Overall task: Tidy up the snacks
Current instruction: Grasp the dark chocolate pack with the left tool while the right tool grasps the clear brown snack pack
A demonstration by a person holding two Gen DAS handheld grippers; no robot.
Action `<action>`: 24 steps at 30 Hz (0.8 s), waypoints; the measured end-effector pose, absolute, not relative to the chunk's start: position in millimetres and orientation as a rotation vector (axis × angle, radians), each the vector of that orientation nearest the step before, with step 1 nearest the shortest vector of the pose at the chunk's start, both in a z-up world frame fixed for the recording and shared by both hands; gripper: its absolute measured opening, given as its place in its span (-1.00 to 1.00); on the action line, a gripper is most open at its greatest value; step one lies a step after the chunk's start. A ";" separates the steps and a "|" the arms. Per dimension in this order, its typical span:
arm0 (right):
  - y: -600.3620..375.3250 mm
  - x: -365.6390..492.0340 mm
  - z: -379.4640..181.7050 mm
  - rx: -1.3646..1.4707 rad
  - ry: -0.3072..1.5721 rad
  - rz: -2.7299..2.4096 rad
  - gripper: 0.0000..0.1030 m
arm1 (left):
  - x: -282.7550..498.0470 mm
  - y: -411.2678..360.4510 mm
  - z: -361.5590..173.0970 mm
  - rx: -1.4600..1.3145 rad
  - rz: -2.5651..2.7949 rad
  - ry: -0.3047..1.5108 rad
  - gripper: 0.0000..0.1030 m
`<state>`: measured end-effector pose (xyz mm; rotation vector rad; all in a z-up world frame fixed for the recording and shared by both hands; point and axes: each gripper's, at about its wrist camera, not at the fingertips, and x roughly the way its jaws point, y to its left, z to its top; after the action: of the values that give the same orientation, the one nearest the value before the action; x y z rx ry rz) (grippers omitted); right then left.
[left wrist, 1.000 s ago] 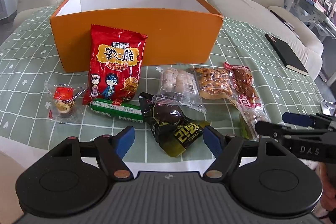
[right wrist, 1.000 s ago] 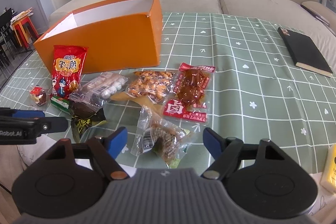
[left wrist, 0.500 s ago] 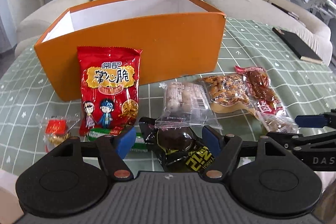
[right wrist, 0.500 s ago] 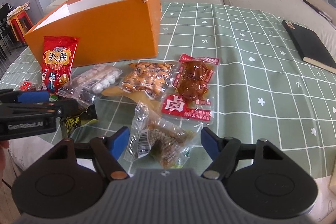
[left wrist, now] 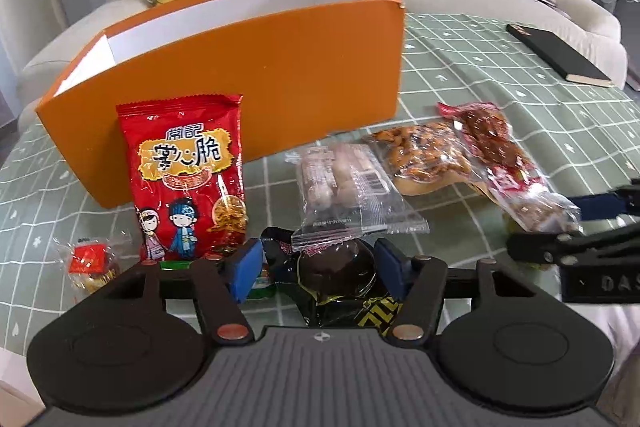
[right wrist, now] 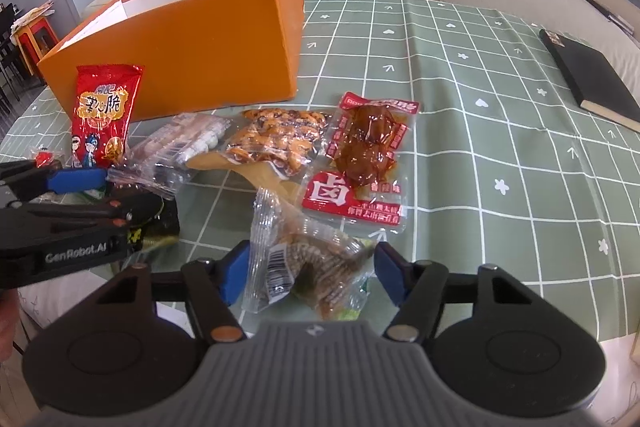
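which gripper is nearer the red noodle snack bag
Left. The left gripper straddles the black packet just right of the red noodle snack bag; the right gripper sits farther right, around a clear packet.

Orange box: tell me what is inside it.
The orange box is open on top. Only its white inner walls show, and no snack is visible inside. Its floor is hidden behind the front wall, so contents lying low cannot be ruled out.

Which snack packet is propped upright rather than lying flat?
The red noodle-snack bag with two cartoon children: it leans against the orange box, while every other packet lies flat on the tablecloth.
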<state>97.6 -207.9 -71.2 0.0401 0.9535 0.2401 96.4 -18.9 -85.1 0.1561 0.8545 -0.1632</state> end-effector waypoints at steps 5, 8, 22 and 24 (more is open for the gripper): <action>-208.6 96.3 -70.7 0.042 0.961 0.239 0.23 | 83.7 -21.8 -81.7 0.156 -0.209 0.880 0.36; -209.8 97.3 -70.7 0.047 0.964 0.234 0.23 | 77.0 -22.9 -81.2 0.150 -0.229 0.888 0.37; -211.1 99.1 -73.4 0.063 0.974 0.230 0.22 | 79.0 -26.7 -98.0 0.167 -0.249 0.936 0.57; -210.7 98.6 -75.9 0.062 0.984 0.231 0.22 | 78.8 -26.6 -99.1 0.160 -0.252 0.930 0.54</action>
<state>98.6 -210.7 -75.9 0.0619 0.9837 0.2305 78.8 -26.6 -99.1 0.1598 0.9300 -0.2519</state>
